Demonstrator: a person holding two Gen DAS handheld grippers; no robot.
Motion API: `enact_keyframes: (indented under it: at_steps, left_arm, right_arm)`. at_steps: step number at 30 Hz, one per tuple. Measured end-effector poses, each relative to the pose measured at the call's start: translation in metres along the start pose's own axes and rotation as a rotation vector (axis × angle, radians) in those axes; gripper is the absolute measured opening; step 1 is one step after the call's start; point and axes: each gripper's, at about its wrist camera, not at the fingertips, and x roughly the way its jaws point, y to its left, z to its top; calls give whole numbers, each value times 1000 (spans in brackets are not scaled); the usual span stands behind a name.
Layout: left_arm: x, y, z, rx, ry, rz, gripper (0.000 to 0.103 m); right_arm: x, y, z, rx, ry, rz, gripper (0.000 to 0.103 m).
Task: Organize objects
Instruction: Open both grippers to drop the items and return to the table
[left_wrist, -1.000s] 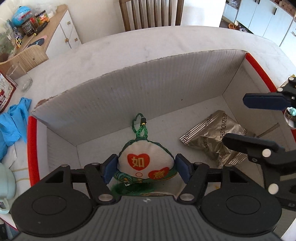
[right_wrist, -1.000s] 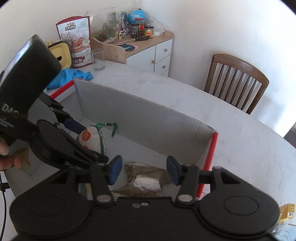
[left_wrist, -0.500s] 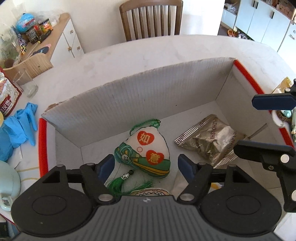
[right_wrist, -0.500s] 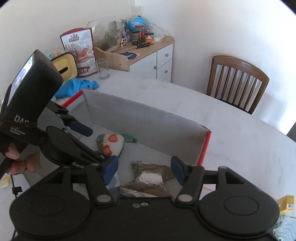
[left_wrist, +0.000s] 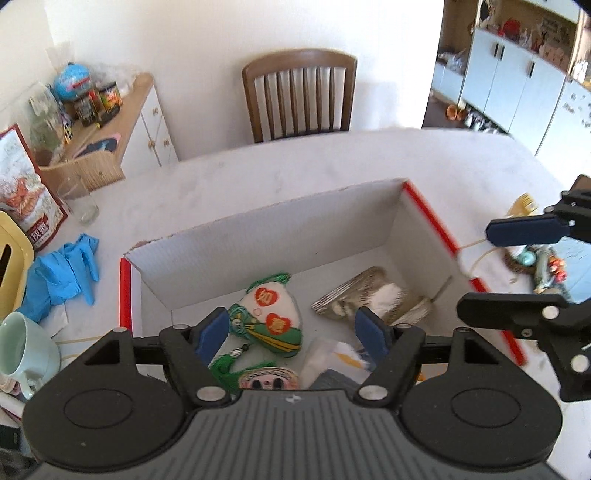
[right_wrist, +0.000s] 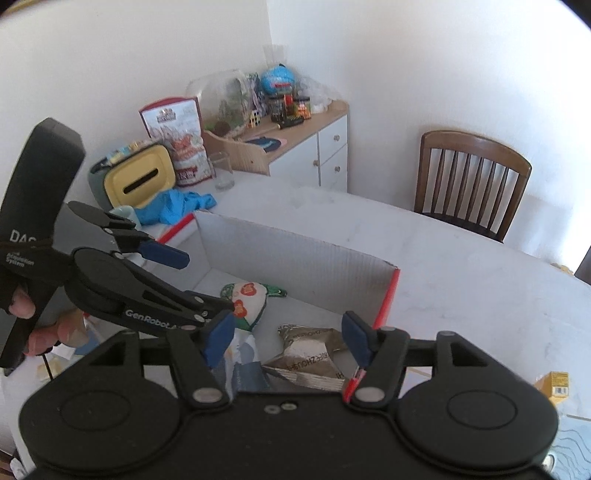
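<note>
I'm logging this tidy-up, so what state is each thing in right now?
White cardboard box with red edges: open-topped, upright.
Embroidered white sachet with red hearts: lying in box, released.
Silver foil packet: lying in box, crumpled.
Left gripper: open, empty.
Right gripper: open, empty, jaws just widened.
Clear drinking glass: upright.

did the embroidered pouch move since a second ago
Yes. The embroidered pouch tipped from upright between the open pads onto its side on the box floor, loop toward the back wall.
</note>
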Motion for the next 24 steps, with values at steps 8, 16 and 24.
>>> enact_keyframes:
  at_steps: [8, 16, 24]
  left_arm:
    - [-44, -33, -5, -12, -75, -10, 77]
    - [-72, -77, -8, -8, -124, -32, 82]
    - [-81, -124, -11, -17, -148, -53, 84]
  right_arm:
    - [-46, -4, -9, 9, -60, 18, 71]
    - [-90, -22, -27, 23, -101, 28, 81]
    - [-130, -58, -51, 57, -143, 4, 95]
